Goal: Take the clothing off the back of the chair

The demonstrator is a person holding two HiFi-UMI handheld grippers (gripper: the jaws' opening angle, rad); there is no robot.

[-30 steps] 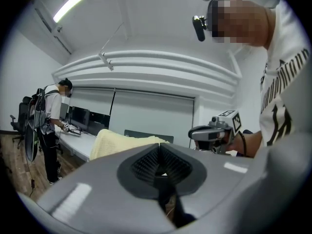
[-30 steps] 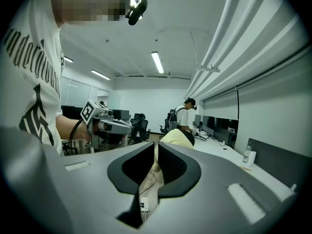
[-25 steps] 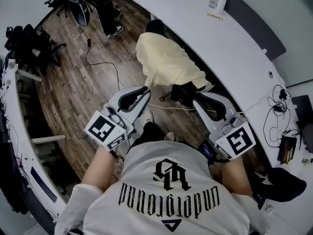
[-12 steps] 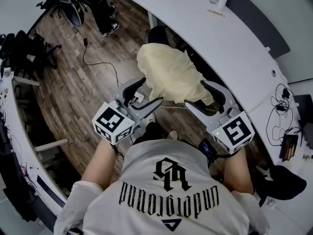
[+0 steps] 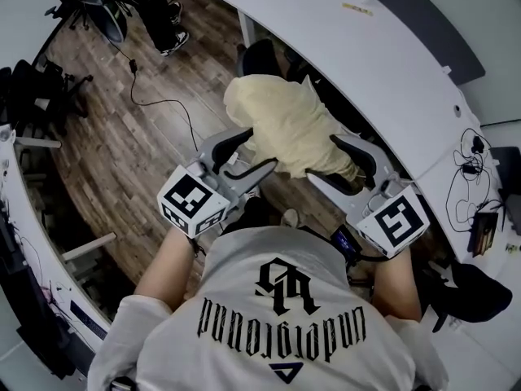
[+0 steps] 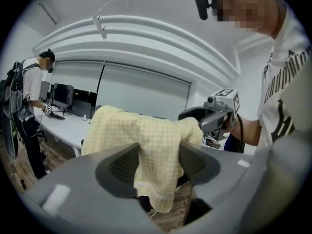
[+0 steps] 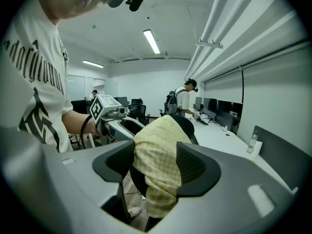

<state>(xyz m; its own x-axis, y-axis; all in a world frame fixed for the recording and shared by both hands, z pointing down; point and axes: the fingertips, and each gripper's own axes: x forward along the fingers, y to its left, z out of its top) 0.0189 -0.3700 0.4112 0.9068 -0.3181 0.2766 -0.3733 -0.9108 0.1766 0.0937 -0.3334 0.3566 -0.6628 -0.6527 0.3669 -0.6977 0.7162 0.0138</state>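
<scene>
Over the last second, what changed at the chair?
The left gripper and right gripper moved forward to the yellow garment, and their jaws have just been opening. Each now straddles a hanging part of it, pads not pressing. Nothing is grasped. The garment stays draped over the chair back.

The head view looks steeply down from over the person's shoulders onto the clothing (image 5: 289, 125) draped on the chair (image 5: 260, 55), beside the curved tabletop's (image 5: 391, 63) edge. Each gripper view sits close behind its own jaws and faces the clothing nearly level, from opposite sides. The left gripper view also catches the right gripper (image 6: 191, 115), and the right gripper view the left gripper (image 7: 130, 125).
</scene>
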